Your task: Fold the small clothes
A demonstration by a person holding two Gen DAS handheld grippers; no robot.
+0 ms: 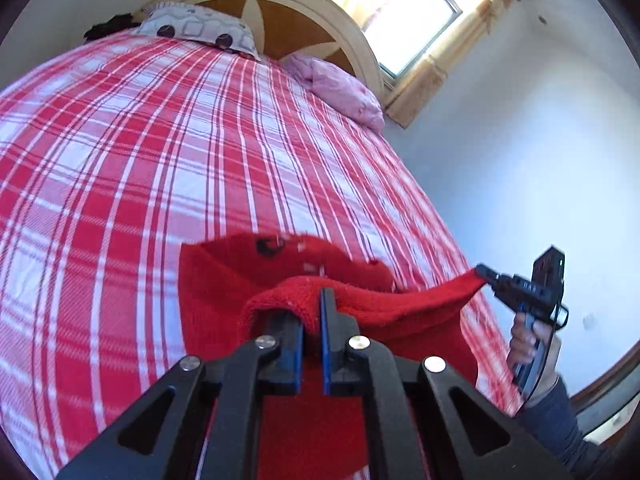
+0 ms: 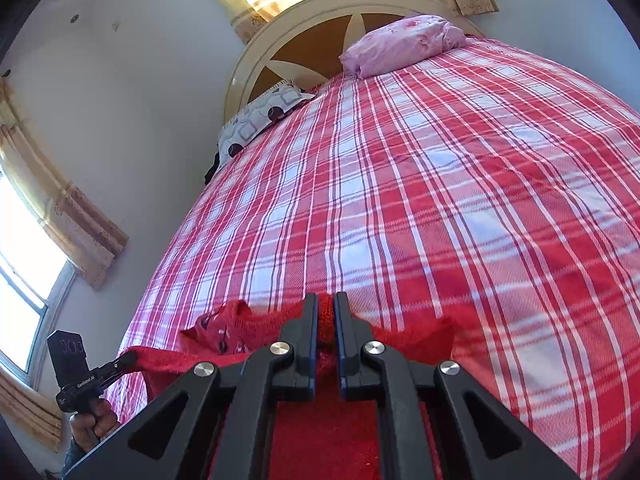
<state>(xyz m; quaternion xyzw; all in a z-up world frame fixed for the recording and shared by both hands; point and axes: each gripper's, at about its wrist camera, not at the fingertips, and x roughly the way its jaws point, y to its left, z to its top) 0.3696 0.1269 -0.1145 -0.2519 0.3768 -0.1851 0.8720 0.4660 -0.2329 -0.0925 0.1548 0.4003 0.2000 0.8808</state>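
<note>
A small red knit garment (image 1: 224, 276) with a dark motif hangs stretched between both grippers, low over the red-and-white plaid bed (image 1: 160, 152). My left gripper (image 1: 310, 304) is shut on one edge of it, and the fabric drapes over the left finger. In the same view my right gripper (image 1: 486, 272) pinches the far corner, held by a hand (image 1: 528, 340). From the right wrist, my right gripper (image 2: 325, 300) is shut on a fold of the red garment (image 2: 240, 328). The left gripper (image 2: 128, 360) holds the other end at lower left.
A patterned pillow (image 1: 196, 26) and a pink pillow (image 1: 340, 88) lie against the arched headboard (image 1: 280, 12). A curtained window (image 1: 416, 20) is behind it, and another window (image 2: 24, 248) lies off the bed's side. The bed edge drops off near the wall (image 1: 540, 160).
</note>
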